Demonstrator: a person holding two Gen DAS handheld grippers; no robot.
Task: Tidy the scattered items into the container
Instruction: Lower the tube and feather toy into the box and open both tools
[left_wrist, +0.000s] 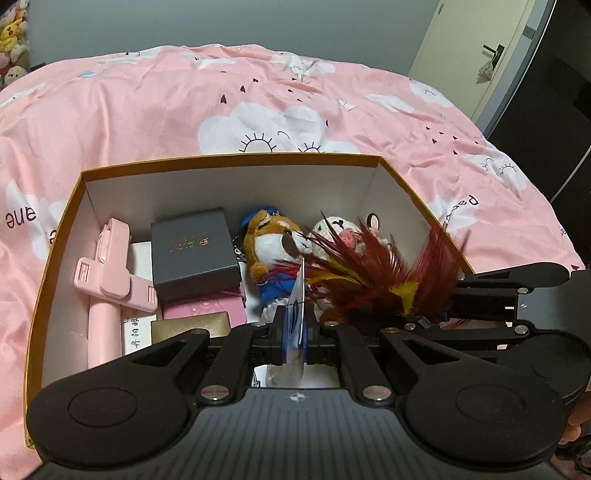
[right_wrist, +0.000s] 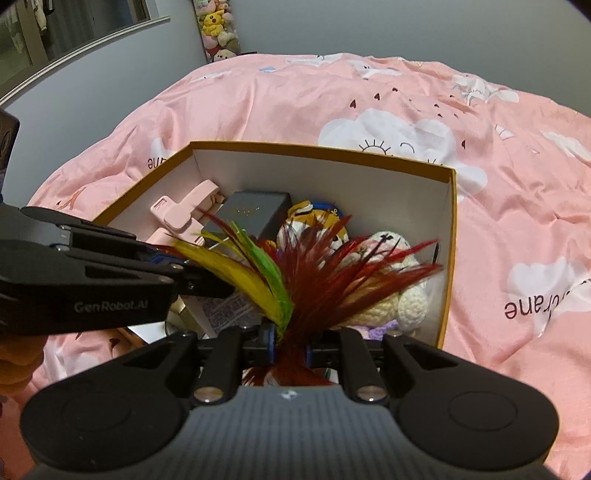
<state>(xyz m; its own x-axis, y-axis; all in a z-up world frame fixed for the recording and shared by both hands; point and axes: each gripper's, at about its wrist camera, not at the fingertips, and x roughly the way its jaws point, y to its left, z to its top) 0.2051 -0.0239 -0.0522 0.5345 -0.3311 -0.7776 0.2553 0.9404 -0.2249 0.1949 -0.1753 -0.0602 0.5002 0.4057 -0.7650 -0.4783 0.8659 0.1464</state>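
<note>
An orange-rimmed cardboard box (left_wrist: 229, 159) (right_wrist: 317, 147) lies on the bed. It holds a pink phone holder (left_wrist: 107, 266), a dark grey gift box (left_wrist: 194, 247), a fox plush (left_wrist: 269, 243) and a white crochet toy (right_wrist: 402, 295). Over the box, my right gripper (right_wrist: 290, 343) is shut on the base of a red, yellow and green feather toy (right_wrist: 317, 273) (left_wrist: 373, 280). My left gripper (left_wrist: 295, 317) is shut on a thin white feather-like strip (left_wrist: 297, 295) beside those feathers. In the right wrist view the left gripper (right_wrist: 218, 286) comes in from the left, touching the yellow feathers.
A pink quilt (left_wrist: 184, 103) with cloud prints surrounds the box on all sides. Flat pink, white and gold packets (left_wrist: 203, 314) lie low in the box. A door (left_wrist: 461, 55) stands at the back right and stacked plush toys (right_wrist: 218, 33) at the back left.
</note>
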